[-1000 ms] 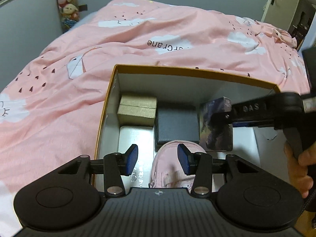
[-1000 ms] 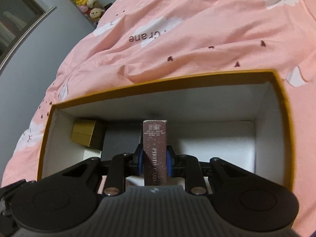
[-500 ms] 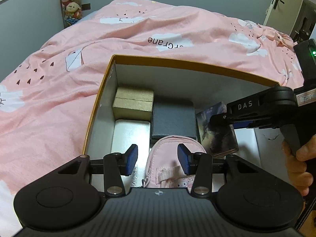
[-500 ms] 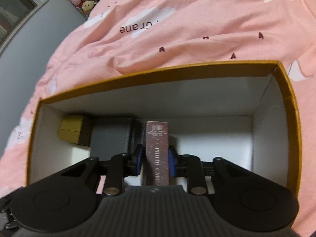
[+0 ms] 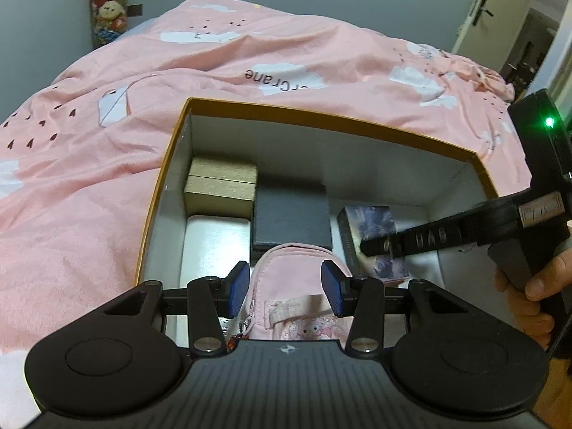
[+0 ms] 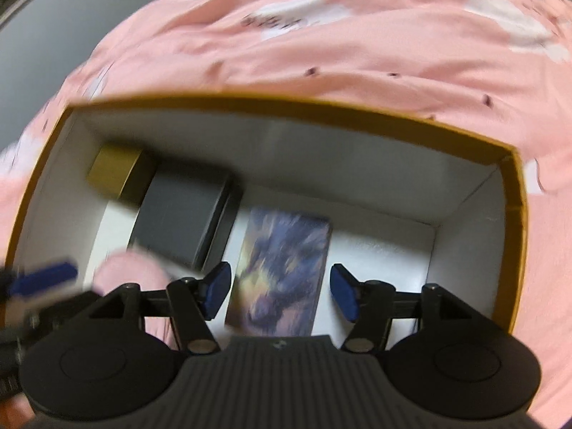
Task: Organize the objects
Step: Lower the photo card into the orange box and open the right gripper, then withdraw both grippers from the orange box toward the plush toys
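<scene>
I'm looking down into the box (image 5: 332, 116) on the pink bedspread (image 5: 89, 193), and it's filling up nicely. The gold case (image 5: 221, 186) and the dark grey case (image 5: 291, 214) are sitting side by side along the far wall. My right gripper (image 6: 279, 291) has just been opening: its pads are standing clear on both sides of the card pack (image 6: 282, 268), which is lying flat on the box floor just beside the grey case. So I'm calling that one placed. My left gripper (image 5: 285, 287) is sitting half spread around the pink pouch (image 5: 296, 296) inside the box; I can't tell whether the pads are actually pressing it. The right half of the floor is lying bare, so I'm judging the pouch is the last piece needing settling.
</scene>
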Available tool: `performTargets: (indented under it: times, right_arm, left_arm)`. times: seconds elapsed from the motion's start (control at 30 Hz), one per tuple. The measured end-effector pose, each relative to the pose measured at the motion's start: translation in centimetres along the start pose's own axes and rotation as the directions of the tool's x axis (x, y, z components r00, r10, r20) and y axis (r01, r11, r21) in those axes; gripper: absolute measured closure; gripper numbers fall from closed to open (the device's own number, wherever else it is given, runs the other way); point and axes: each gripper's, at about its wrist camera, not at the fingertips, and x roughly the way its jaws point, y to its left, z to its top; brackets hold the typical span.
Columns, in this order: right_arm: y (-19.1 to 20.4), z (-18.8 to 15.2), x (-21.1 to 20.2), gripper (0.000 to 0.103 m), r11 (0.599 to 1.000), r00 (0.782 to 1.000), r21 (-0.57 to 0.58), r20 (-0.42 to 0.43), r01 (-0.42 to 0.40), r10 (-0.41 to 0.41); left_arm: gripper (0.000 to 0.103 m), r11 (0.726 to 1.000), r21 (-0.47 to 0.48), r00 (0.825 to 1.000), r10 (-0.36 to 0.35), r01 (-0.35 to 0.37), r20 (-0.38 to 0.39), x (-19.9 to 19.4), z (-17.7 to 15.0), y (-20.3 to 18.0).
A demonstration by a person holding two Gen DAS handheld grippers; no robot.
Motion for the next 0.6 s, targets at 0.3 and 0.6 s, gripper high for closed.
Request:
performTargets:
  times: [0.3, 0.6]
  right_arm:
    - [3.7, -2.7, 1.5, 0.033, 0.915, 0.991, -0.396, -0.078, 0.074, -0.113]
    - [4.3, -2.2, 1.9, 0.050, 0.894, 0.994, -0.442, -0.044, 0.068, -0.098]
  left_arm:
    - [0.051, 1.000, -0.019, 1.000, -0.017, 0.017, -0.014, 0.1, 0.0, 0.3]
    - [0.051, 1.000, -0.019, 1.000, -0.016, 0.016, -0.025, 0.3, -0.1, 0.3]
